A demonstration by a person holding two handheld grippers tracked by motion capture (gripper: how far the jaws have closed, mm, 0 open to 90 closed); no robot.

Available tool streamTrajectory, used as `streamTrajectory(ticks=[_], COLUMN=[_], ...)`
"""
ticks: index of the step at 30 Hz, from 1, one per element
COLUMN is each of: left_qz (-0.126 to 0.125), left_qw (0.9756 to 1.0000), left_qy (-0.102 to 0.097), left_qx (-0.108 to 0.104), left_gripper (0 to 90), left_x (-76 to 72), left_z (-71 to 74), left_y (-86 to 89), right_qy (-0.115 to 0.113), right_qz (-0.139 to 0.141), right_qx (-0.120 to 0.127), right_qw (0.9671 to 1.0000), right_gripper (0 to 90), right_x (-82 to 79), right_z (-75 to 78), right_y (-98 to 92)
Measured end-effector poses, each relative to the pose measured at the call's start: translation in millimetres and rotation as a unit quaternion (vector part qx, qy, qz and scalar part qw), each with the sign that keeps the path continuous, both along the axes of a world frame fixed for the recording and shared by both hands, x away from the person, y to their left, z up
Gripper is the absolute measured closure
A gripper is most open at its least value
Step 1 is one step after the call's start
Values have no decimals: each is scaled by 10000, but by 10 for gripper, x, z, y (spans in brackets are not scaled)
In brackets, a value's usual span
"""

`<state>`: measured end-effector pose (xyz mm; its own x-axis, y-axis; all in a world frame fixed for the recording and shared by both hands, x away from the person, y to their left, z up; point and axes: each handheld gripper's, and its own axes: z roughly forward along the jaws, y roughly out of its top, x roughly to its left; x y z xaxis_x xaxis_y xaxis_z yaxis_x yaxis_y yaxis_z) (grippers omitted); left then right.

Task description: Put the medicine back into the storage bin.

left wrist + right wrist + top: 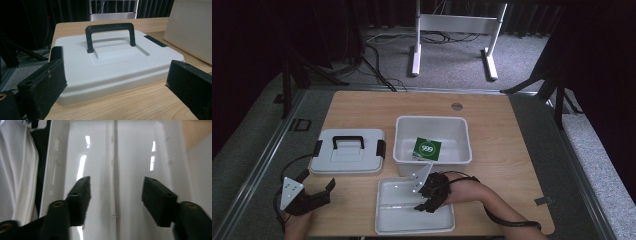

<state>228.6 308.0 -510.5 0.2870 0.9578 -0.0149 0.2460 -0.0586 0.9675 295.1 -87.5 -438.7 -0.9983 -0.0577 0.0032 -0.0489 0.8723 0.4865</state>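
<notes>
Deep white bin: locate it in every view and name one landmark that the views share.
High view: the deep white bin stands mid-table, just behind the shallow tray.
Left gripper view: its plain wall is in the top right corner, right of the lid.
Right gripper view: probably the pale wall along the right edge, beside the tray.
Shared landmark: the wooden tabletop.

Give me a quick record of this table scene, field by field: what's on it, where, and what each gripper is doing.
table: wooden top
lid: grey, black handle, lying flat at left
bin: open, behind the tray
bin contents: green packet marked 999
tray: shallow white, ridge down its middle, front centre
left gripper: open, low on the table facing the lid
right gripper: open, jaws down over the tray, straddling the ridge, nothing held
</notes>
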Motion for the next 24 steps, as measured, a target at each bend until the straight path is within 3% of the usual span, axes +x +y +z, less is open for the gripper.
streamTrajectory(ticks=[4, 11, 16, 20, 24], left_qz=[-4, -8, -11, -4, -2], left_qw=[10000, 10000, 10000, 10000, 10000], left_qy=[4, 5, 6, 5, 9], left_qx=[-4, -7, -10, -5, -9], left_gripper=[23, 23, 23, 23, 23], left_x=[1, 1, 1, 1, 2], left_z=[0, 0, 0, 0, 0], left_y=[1, 2, 3, 2, 2], right_qy=[-128, -415, -488, -562, -513], right_qz=[100, 296, 417, 357, 431], right_qx=[-172, -504, -604, -660, -686], right_qw=[9997, 9974, 9961, 9956, 9954], right_gripper=[575, 743, 800, 880, 888], right_x=[-15, -47, -74, -86, -85], right_z=[-133, -265, -310, -309, -300], right_y=[68, 144, 166, 177, 179])
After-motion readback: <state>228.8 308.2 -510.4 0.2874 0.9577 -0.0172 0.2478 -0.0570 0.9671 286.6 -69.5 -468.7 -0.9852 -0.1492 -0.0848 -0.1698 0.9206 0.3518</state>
